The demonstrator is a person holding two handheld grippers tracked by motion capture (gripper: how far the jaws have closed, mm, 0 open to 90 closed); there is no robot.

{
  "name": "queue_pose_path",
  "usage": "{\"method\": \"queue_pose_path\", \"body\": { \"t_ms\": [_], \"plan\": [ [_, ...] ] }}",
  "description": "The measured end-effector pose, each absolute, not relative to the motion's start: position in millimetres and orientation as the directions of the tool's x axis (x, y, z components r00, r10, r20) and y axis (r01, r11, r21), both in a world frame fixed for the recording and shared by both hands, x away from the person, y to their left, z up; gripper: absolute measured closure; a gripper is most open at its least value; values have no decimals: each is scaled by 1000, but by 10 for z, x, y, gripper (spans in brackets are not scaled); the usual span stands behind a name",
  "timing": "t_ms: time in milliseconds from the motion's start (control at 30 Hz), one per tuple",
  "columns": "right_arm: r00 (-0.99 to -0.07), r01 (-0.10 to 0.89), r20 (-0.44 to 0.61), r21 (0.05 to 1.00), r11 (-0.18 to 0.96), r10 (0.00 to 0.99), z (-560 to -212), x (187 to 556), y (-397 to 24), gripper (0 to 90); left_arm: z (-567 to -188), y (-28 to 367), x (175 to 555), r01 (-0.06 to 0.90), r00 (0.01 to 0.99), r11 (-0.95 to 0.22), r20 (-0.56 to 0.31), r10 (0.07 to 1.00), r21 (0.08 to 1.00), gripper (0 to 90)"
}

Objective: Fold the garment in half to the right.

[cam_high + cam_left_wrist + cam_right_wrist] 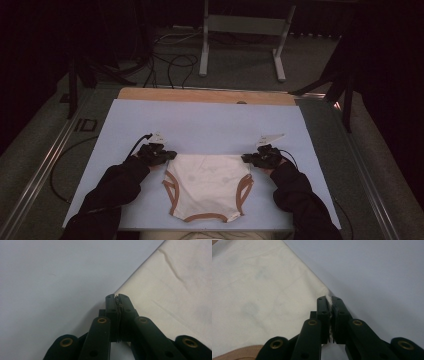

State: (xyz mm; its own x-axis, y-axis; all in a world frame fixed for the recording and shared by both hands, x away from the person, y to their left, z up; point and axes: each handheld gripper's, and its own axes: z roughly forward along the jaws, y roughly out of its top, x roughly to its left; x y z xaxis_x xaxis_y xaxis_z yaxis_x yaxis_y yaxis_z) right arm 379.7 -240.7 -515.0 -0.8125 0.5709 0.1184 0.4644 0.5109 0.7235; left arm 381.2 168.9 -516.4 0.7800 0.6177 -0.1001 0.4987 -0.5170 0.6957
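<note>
Pinching the two far corners of the cream baby bodysuit, which lies flat on the blue bench, left gripper and right gripper fingers clamp fabric; judged best lifted evenly, both hands together, keeping that edge taut.

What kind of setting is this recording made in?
Probably a lab or recording studio, not a home: a work table under a pale blue mat, dark curtains behind, loose cables across the carpet, and a metal stand beyond. A white garment lies on the mat.
</note>
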Motion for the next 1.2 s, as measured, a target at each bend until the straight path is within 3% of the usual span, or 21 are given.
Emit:
{"method": "queue_pose_path", "body": {
  "t_ms": [1200],
  "plan": [
    [-742,510,112,734,448,661,-5100,4320,-2416,857,-5056,1610,4289,490,728,-459,-58,683,741,889]
  ]
}}
